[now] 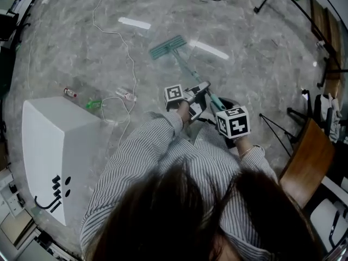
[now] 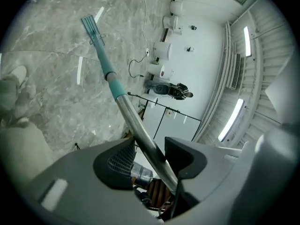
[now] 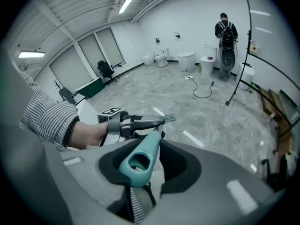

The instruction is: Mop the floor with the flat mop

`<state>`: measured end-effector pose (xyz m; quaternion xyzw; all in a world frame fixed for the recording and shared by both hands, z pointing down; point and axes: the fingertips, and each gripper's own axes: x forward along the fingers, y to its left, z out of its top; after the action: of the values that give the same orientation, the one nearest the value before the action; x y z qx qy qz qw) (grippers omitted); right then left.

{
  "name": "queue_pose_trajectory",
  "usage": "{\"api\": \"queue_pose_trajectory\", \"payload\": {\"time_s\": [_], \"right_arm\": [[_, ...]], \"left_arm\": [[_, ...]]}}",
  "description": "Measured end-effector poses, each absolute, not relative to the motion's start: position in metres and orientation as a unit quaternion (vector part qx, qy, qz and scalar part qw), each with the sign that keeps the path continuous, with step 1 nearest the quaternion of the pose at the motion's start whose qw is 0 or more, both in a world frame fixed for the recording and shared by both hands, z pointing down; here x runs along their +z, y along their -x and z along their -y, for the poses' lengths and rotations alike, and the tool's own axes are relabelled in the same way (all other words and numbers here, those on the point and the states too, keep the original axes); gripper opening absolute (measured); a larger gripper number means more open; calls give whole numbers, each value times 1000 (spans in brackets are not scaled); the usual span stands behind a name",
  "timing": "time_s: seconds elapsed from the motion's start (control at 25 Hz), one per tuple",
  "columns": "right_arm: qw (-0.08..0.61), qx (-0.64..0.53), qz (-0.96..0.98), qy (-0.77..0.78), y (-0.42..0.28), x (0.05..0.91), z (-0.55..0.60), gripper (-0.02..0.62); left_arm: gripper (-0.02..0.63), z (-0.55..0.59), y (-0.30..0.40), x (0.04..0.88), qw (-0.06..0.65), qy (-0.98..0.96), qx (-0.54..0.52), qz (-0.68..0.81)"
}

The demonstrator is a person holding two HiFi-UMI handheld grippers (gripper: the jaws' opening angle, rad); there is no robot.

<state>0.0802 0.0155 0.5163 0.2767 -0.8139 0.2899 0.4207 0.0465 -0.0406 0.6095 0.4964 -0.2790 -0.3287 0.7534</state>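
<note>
The flat mop lies with its teal head (image 1: 168, 47) on the grey marble floor ahead of me, and its pole slants back to my hands. My left gripper (image 1: 199, 91) is shut on the metal part of the pole (image 2: 140, 130), which runs between its jaws toward the mop head (image 2: 91, 27). Lower down the pole, my right gripper (image 1: 227, 109) is shut on the teal handle end (image 3: 138, 161), which fills the gap between its jaws. The left gripper (image 3: 136, 124) and the mop head (image 3: 169, 118) also show in the right gripper view.
A white box (image 1: 54, 151) stands at my left, with a white cable (image 1: 128, 58) and small bottles (image 1: 69, 92) on the floor beside it. A wooden chair (image 1: 307, 159) and stand legs (image 1: 277, 126) are at the right. Far off stand toilets (image 3: 187, 60) and a person (image 3: 225, 32).
</note>
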Motion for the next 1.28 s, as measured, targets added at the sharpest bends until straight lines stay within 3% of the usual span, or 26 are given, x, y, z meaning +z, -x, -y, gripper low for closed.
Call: {"api": "queue_pose_trajectory", "payload": {"time_s": [0.52,0.96,1.28], "right_arm": [[464,241,823,-223,109,563,171,121],[429,253,843,-202,306,578,367,121],[408,249,853,-211,393,580,450,118]], "left_arm": [[180,231,153,655,747,-457,-352,331],[169,424,352,654,711,-431,-396,389],[169,500,443,660,694,-431,-403,413]]}}
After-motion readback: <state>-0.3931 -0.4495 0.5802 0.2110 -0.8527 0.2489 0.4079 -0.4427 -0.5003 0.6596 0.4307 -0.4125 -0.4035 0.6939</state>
